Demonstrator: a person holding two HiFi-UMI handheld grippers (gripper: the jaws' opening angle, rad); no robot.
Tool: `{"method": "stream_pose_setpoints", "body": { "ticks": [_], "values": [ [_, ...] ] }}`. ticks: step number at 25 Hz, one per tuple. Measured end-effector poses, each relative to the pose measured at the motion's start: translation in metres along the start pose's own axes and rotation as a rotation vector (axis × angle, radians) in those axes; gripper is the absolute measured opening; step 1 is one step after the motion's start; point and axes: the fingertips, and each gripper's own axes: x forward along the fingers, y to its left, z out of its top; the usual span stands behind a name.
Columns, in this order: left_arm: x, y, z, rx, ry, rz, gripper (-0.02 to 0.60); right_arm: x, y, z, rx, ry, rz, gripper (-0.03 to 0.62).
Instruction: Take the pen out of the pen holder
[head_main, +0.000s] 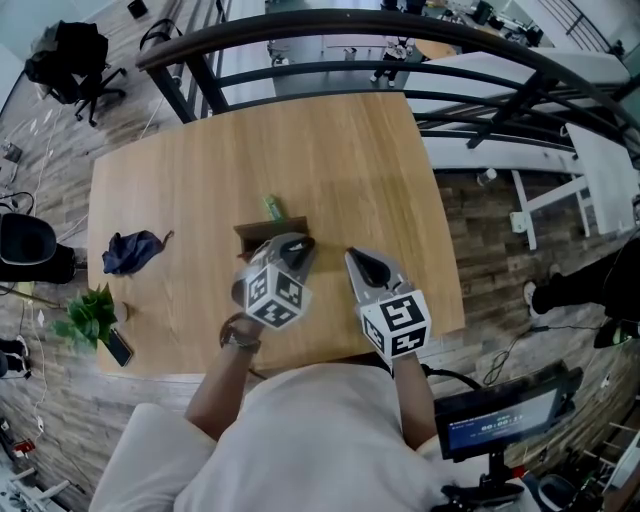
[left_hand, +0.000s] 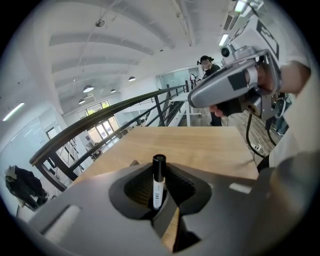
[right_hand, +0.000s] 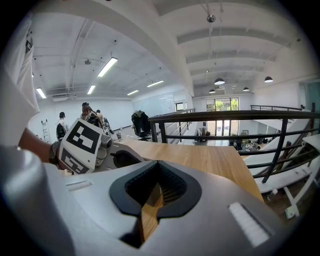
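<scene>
A white marker pen with a black cap (left_hand: 158, 181) stands upright between the jaws of my left gripper (left_hand: 163, 209), which is shut on it. In the head view the left gripper (head_main: 296, 246) hangs just in front of the brown pen holder (head_main: 258, 232), from which a green pen (head_main: 271, 207) sticks out at the back. The held pen is hidden there. My right gripper (head_main: 358, 259) hovers to the right of the holder, apart from it. Its jaws (right_hand: 150, 200) are shut with nothing in them; only table wood shows past them.
On the wooden table (head_main: 330, 160), a dark blue cloth (head_main: 133, 250) lies at the left, with a small green plant (head_main: 88, 315) and a phone (head_main: 118, 347) near the front left corner. A black railing (head_main: 400, 35) runs behind the table. A screen (head_main: 500, 420) stands at lower right.
</scene>
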Motion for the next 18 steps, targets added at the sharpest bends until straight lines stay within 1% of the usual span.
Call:
{"method": "stream_pose_setpoints", "body": {
  "ticks": [4, 10, 18],
  "values": [
    [-0.008, 0.005, 0.007, -0.057, -0.037, 0.006, 0.071, -0.001, 0.001, 0.007, -0.012, -0.011, 0.003, 0.003],
    [-0.022, 0.012, 0.017, -0.104, -0.08, 0.025, 0.071, -0.002, 0.003, 0.02, -0.03, -0.034, 0.012, 0.002],
    [-0.046, 0.024, 0.036, -0.17, -0.164, 0.055, 0.071, -0.001, 0.009, 0.037, -0.062, -0.064, 0.036, 0.003]
  ]
}}
